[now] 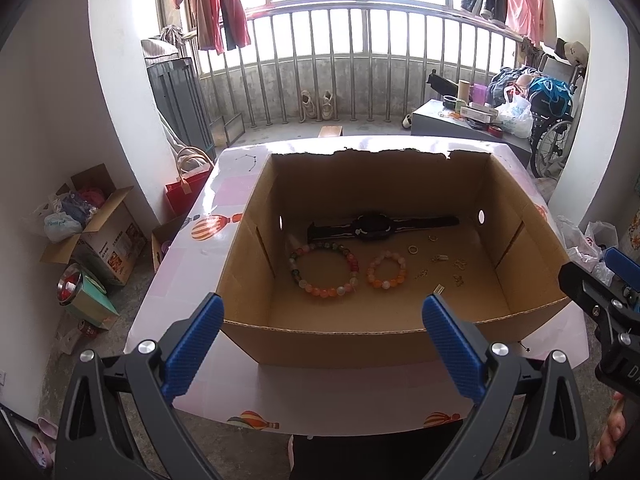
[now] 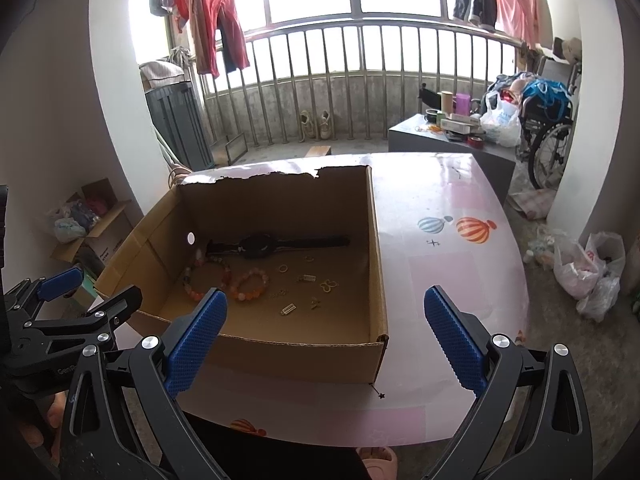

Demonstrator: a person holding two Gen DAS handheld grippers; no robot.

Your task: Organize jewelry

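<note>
1. Two claws hover at the near edge of the table, both spread wide and holding nothing: the left claw faces the middle of the box, while the right claw sits off the box's near right corner.
2. All the jewelry in view lies on the box floor, ahead of and below both claws.
3. Nearest the left claw are the big bracelet and the small bracelet, side by side and just apart.
4. Small gold charms and a ring lie scattered right of the bracelets, closer to the right claw.
5. At the far wall lies the watch, its long axis running left to right, across both claws' line of reach.
6. Any pick likely means going over the near wall and down; the left claw looks better placed for the bracelets, the right for the charms.
</note>
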